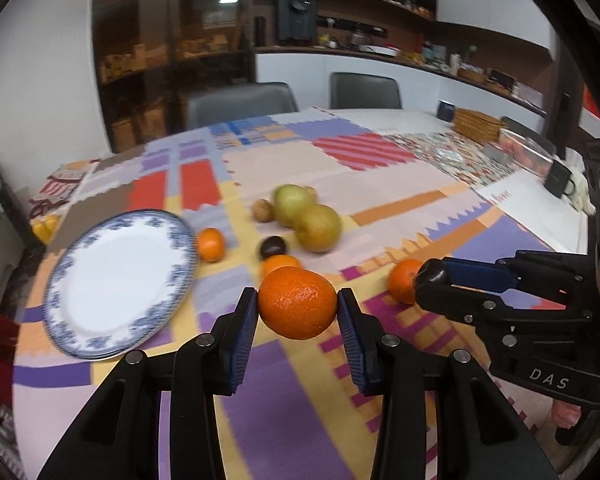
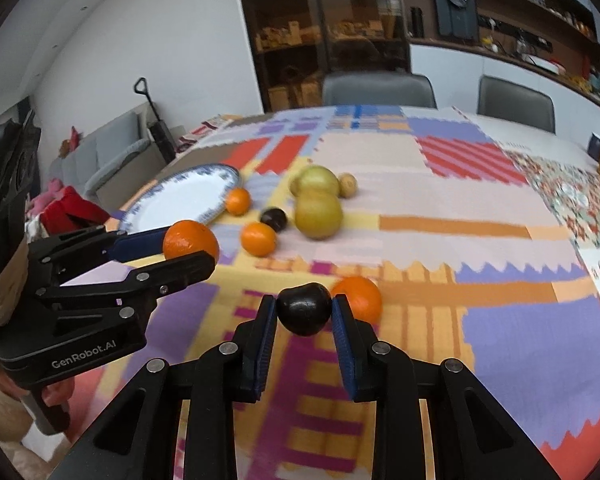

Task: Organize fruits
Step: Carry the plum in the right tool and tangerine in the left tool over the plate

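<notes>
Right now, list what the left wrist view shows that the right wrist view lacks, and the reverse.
Only the left wrist view: a clear container at the table's far right edge.

Only the right wrist view: a black vacuum by the wall, and a grey sofa.

Both: the left gripper shut on an orange, the right gripper shut on a dark plum, the plate, two pears.

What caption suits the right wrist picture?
Right gripper clamps a dark plum; left gripper holds a mandarin near the plate.
</notes>
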{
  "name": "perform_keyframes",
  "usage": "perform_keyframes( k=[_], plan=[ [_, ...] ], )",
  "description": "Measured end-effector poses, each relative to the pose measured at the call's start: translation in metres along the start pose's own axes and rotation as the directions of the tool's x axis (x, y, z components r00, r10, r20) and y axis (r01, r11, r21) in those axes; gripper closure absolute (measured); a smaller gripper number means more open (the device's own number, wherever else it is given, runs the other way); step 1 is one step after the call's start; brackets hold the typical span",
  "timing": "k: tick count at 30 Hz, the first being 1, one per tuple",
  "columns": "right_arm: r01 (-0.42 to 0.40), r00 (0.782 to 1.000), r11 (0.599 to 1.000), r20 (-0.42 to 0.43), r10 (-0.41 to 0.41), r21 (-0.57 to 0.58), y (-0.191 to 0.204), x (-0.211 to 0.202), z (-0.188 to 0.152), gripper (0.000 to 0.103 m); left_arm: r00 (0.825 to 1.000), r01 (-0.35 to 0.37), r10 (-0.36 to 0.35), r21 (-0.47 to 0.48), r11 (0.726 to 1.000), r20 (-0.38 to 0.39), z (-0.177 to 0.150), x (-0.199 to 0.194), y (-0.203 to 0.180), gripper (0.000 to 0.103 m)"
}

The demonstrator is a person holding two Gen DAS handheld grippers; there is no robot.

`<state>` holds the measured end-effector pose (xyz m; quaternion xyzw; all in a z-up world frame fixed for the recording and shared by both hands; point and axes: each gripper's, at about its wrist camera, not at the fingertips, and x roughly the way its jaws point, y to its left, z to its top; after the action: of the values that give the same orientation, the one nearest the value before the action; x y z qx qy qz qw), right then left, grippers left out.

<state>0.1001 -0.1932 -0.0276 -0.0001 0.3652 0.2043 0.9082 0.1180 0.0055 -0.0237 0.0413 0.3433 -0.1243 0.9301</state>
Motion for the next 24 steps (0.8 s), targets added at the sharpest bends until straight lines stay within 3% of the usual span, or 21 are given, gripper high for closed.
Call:
perform_keyframes(
  k=[12,24],
  plan=[
    [-0.102,0.992,0.987,0.067,0.111,-0.126,0.058,0.013,0.045,0.074,0.986,-0.155,0.16,-0.122,0.98,0.036,-0.004,-0.028,0.068,0.063],
    [-0.207,0.978,0.964,0.003,0.211,-0.166,0.114,0.071,0.08,0.074,0.97,-0.238,0.241,-0.169,0.956,-0.001,-0.01,-0.01,0.139,0.063]
  ],
)
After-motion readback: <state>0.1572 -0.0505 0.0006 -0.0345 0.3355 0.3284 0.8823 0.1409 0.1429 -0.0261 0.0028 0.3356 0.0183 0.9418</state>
